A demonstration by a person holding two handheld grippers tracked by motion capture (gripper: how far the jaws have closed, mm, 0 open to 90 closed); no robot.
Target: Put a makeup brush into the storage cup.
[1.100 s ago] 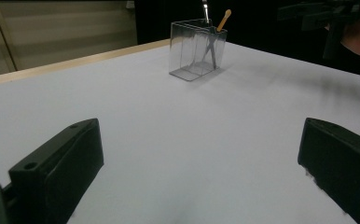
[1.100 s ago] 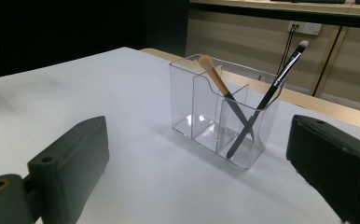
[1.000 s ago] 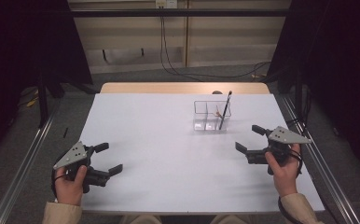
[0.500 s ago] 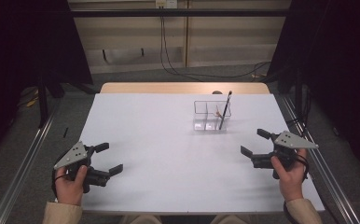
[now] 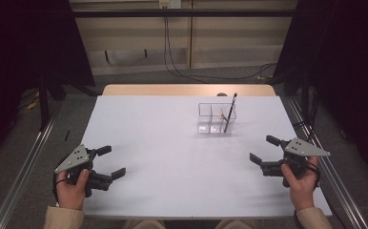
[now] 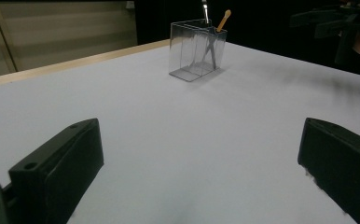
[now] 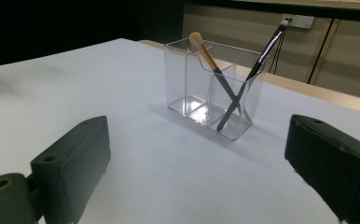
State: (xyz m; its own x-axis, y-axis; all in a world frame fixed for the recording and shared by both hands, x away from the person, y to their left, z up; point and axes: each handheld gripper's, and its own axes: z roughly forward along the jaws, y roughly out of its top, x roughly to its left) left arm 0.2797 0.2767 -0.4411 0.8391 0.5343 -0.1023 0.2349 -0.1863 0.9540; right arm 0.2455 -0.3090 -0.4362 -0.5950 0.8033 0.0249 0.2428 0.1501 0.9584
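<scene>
While both grippers rest low over the white surface (image 5: pixel 172 143), the left gripper (image 5: pixel 111 162) at seven o'clock and the right gripper (image 5: pixel 264 150) at four o'clock have their fingers spread apart, empty. A clear organizer (image 5: pixel 216 119) at one o'clock holds two brushes (image 7: pixel 225 88) crossing. No readable writing.

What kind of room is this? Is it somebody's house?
Probably not a house; it looks like a lab for recording tasks. A white table stands between black curtains, cables run along the wall, and each hand holds a tool.
</scene>
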